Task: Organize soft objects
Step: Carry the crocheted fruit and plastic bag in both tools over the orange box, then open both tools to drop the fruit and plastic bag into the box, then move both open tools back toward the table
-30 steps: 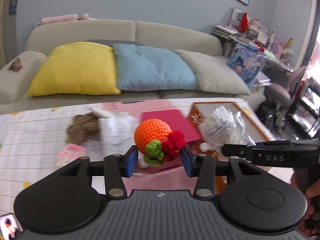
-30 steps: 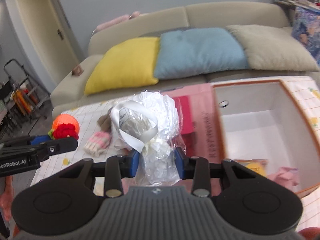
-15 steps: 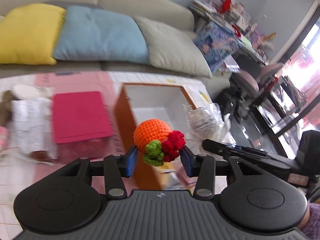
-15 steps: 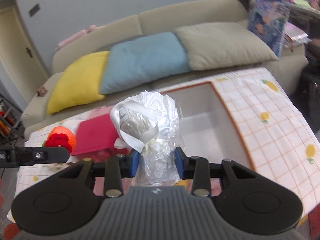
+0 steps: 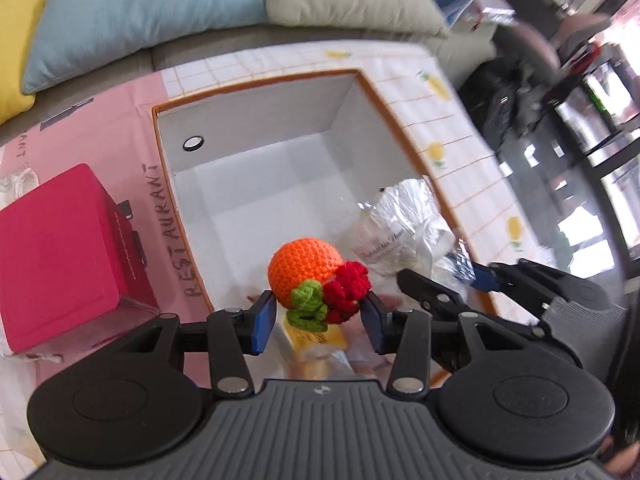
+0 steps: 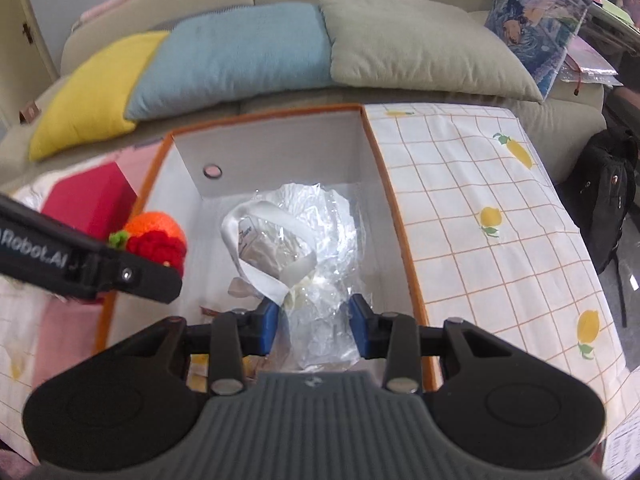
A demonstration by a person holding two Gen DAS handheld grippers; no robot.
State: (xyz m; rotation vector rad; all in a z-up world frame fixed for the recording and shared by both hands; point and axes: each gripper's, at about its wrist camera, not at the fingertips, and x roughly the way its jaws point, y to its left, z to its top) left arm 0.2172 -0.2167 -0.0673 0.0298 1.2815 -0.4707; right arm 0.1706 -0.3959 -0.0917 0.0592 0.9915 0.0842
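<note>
Your left tongs (image 5: 318, 316) clench the crocheted orange toy (image 5: 306, 270) above the open box (image 5: 256, 124), at the 6 o'clock edge. Your right tongs (image 6: 314, 330) clench the clear wrapped bundle (image 6: 304, 240) over the box interior, at 3 o'clock of the toy.

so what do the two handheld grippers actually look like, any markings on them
Both match: the left gripper and right gripper have a dark grey ribbed body, two black round housings, black linkage bars with silver rivets, and blue pads on the fingers. White lettering ending "Robot.AI" runs along the left gripper's side, seen from the right wrist view.
</note>
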